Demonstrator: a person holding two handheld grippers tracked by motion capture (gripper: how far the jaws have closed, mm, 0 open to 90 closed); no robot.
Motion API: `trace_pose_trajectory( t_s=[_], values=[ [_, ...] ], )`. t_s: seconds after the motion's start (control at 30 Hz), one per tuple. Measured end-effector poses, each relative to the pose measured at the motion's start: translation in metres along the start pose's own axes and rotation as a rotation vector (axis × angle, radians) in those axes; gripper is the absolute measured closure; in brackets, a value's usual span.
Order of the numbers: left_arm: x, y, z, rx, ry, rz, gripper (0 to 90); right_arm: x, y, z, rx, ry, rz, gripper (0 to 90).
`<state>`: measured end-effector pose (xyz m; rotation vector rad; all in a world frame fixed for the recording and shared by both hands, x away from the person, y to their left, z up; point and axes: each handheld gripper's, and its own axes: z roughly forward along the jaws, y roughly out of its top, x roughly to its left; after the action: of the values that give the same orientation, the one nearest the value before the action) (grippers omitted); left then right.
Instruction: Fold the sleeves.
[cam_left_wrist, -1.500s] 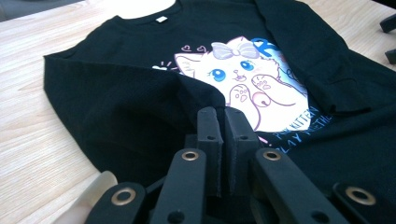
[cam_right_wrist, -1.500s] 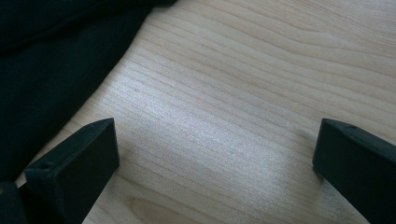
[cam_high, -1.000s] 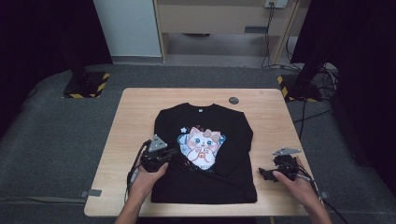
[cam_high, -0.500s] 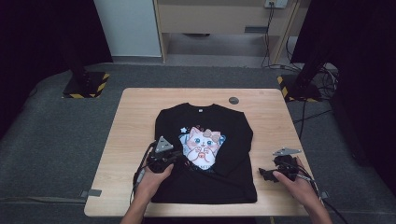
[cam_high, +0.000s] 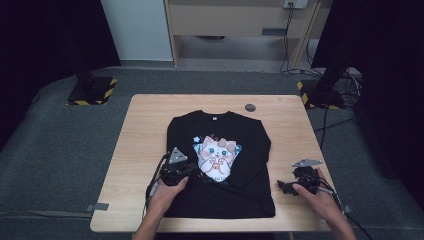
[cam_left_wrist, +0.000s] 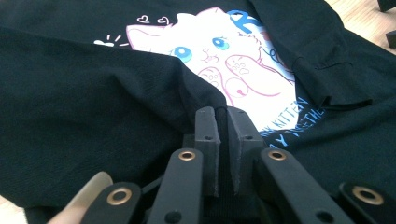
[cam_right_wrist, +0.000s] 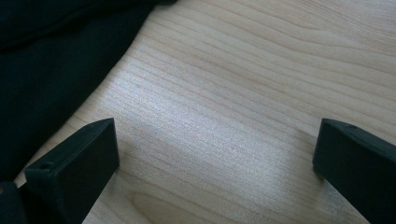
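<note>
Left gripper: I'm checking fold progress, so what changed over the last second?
The left gripper, shut on the black shirt's sleeve, carried it rightward across the shirt toward the cat print. The right gripper stayed open over the bare table beside the shirt's edge.

A: How do the right gripper (cam_right_wrist: 215, 154) jaws stand?
B: Spread wide, one at each lower corner, bare wooden table (cam_right_wrist: 243, 93) between them.
A: Any cloth?
B: Black shirt (cam_right_wrist: 51, 60) beyond and beside the left-hand jaw, not between them
</note>
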<state>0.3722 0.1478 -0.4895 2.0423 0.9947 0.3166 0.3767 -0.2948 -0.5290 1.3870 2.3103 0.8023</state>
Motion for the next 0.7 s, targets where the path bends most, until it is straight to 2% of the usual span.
trace_pose_trajectory(
  t_s=[0.13, 0.37, 0.47, 0.57, 0.63, 0.7],
  values=[
    [-0.003, 0.001, 0.002, -0.004, -0.016, -0.004, 78.6, 0.0, 0.0, 0.0, 0.0, 0.0, -0.001, 0.4],
    [-0.008, 0.002, -0.003, -0.046, -0.03, 0.016, 60.9, 0.0, 0.0, 0.0, 0.001, 0.002, -0.003, 0.4],
    [-0.007, 0.002, -0.008, -0.062, -0.025, 0.029, 57.5, 0.0, 0.0, 0.0, 0.0, 0.002, -0.002, 0.4],
    [-0.005, 0.002, -0.015, -0.107, -0.046, 0.01, 55.5, 0.0, -0.001, 0.0, -0.003, 0.001, -0.003, 0.4],
    [-0.005, 0.004, -0.018, -0.114, -0.031, 0.021, 54.3, 0.0, 0.0, 0.0, -0.002, 0.001, -0.003, 0.3],
    [-0.005, 0.004, -0.018, -0.117, -0.032, 0.02, 53.6, 0.0, 0.0, 0.0, 0.001, 0.002, -0.003, 0.3]
  ],
)
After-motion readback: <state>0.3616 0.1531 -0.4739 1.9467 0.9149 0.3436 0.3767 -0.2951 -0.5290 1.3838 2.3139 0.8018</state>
